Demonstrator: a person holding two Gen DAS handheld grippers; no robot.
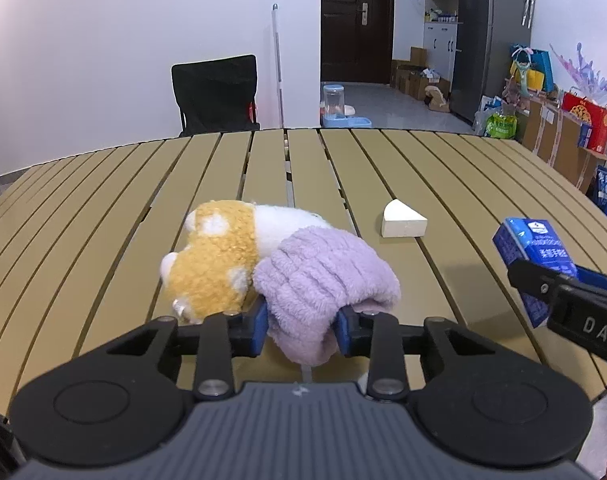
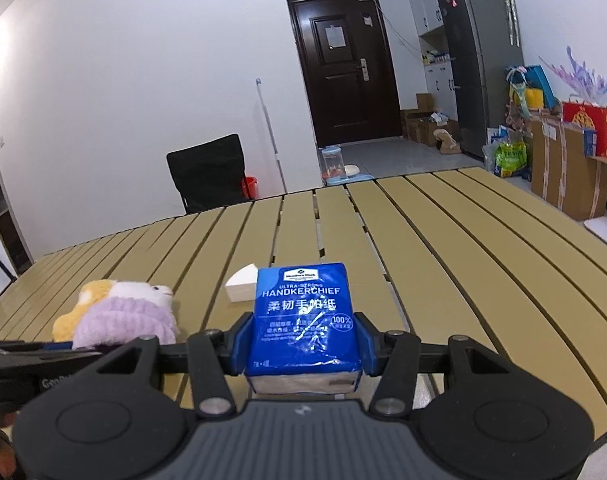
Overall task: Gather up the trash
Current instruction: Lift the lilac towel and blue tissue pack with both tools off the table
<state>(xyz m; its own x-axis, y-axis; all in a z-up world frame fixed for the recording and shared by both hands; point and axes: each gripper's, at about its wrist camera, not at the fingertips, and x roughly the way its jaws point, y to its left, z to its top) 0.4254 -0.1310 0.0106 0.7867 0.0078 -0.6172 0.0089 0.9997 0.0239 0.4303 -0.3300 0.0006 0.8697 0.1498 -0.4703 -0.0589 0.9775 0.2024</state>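
Currently left gripper point(image 1: 302, 326) pinches plush toy point(image 1: 263, 256) by its lilac knit end; right gripper point(image 2: 303, 344) clamps tissue pack point(image 2: 303, 316), both over counter point(image 1: 443, 184). Risk: soft fabric may slip out; white wedge point(image 1: 403, 222) remains uncollected.

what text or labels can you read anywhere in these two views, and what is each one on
"ULTRA-STRONG HANDKERCHIEF": blue tissue pack clamped in the right gripper.
"柔韧手帕纸": same pack, below the English.
"100%": round badge on the pack.
"Member's Mark": small logo at the pack's top, barely legible.
"DAS": right gripper's side, cut off, seen from the left wrist.
Pack's fine print, papers on the door and the red box: too small to read.
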